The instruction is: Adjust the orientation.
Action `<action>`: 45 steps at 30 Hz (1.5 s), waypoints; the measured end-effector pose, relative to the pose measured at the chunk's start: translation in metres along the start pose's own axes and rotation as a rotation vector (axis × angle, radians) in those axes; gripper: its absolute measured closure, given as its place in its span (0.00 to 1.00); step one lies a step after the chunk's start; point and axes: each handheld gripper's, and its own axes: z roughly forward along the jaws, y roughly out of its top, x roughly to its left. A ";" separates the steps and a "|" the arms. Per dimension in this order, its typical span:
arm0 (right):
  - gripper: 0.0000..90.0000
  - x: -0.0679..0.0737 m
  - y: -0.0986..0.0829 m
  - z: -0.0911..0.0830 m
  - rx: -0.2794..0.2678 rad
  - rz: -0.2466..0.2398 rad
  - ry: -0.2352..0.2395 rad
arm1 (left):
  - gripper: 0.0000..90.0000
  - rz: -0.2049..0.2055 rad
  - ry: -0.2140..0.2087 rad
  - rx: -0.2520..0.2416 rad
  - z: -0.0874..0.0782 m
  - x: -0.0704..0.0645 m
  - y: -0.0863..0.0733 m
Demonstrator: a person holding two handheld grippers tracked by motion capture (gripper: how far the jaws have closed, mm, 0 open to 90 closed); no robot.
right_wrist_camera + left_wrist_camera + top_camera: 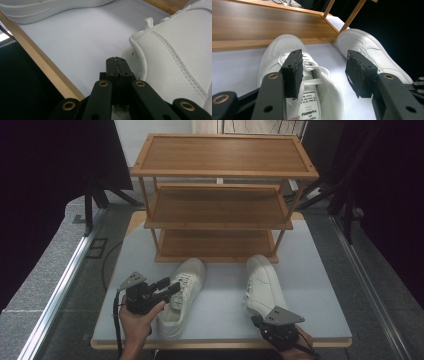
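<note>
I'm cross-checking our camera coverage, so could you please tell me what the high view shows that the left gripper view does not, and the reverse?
The high view alone takes in the whole three-tier wooden rack, both hands, and the right tool by the right shoe's heel. The left gripper view alone shows the printed label inside the left shoe and the left tool open over its laces. Both show the two white shoes, the bottom shelf and the tabletop.

The shoe rack (220,205) is warm, grained wood. Both sneakers (182,295) (180,50) look like white pebbled leather with stitched seams. The desk (220,305) is smooth, matt pale grey, wood-edged.
</note>
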 end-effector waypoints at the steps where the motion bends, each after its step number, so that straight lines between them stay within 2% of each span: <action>1: 1.00 -0.002 0.000 -0.001 -0.006 0.003 0.000 | 0.53 -0.006 -0.002 -0.002 -0.001 0.001 -0.001; 4: 1.00 -0.007 -0.002 -0.006 -0.029 0.030 0.007 | 0.53 -0.011 -0.003 0.001 -0.001 0.001 -0.001; 13: 1.00 -0.013 -0.003 -0.011 -0.044 0.036 0.019 | 0.53 -0.015 -0.005 0.013 0.000 0.001 -0.003; 15: 1.00 -0.015 -0.002 -0.013 -0.049 0.037 0.015 | 0.53 -0.014 -0.004 0.013 0.000 0.001 -0.003; 20: 1.00 -0.034 -0.006 -0.031 -0.096 0.096 -0.037 | 0.53 -0.013 -0.007 0.016 0.001 0.000 -0.003; 21: 1.00 -0.034 -0.006 -0.031 -0.096 0.096 -0.037 | 0.53 -0.013 -0.007 0.016 0.001 0.000 -0.003; 22: 1.00 -0.043 -0.009 -0.036 -0.116 0.134 -0.051 | 0.53 -0.012 -0.007 0.018 0.001 0.000 -0.003; 25: 1.00 -0.057 -0.015 -0.042 -0.136 0.192 -0.068 | 0.53 -0.012 -0.009 0.022 0.003 -0.001 -0.004; 26: 1.00 -0.062 -0.017 -0.044 -0.139 0.206 -0.087 | 0.53 -0.013 -0.010 0.022 0.003 -0.001 -0.004; 28: 1.00 -0.072 -0.022 -0.049 -0.152 0.236 -0.093 | 0.53 -0.013 -0.009 0.022 0.003 0.000 -0.004; 29: 1.00 -0.072 -0.022 -0.049 -0.152 0.236 -0.093 | 0.53 -0.014 -0.007 0.021 0.003 0.000 -0.004; 30: 1.00 -0.081 -0.028 -0.053 -0.161 0.258 -0.114 | 0.53 -0.016 -0.009 0.020 0.002 0.000 -0.004; 32: 1.00 -0.091 -0.035 -0.057 -0.165 0.294 -0.135 | 0.53 -0.019 -0.011 0.019 0.002 0.000 -0.004; 33: 1.00 -0.091 -0.035 -0.057 -0.165 0.294 -0.135 | 0.53 -0.019 -0.011 0.019 0.002 0.000 -0.004; 34: 1.00 -0.101 -0.043 -0.060 -0.162 0.321 -0.166 | 0.53 -0.021 -0.014 0.018 0.001 0.001 -0.003; 37: 1.00 -0.110 -0.051 -0.063 -0.166 0.356 -0.174 | 0.53 -0.026 -0.016 0.017 0.001 0.002 -0.003; 38: 1.00 -0.115 -0.056 -0.064 -0.190 0.387 -0.135 | 0.53 -0.030 -0.016 0.018 0.002 0.002 -0.003; 40: 1.00 -0.115 -0.056 -0.064 -0.192 0.387 -0.136 | 0.53 -0.029 -0.015 0.020 0.002 0.002 -0.003; 42: 1.00 -0.110 -0.052 -0.064 -0.186 0.355 -0.168 | 0.53 -0.027 -0.012 0.020 0.001 0.003 -0.003; 45: 1.00 -0.099 -0.042 -0.066 -0.205 0.317 -0.153 | 0.53 -0.029 -0.011 0.019 0.001 0.004 -0.003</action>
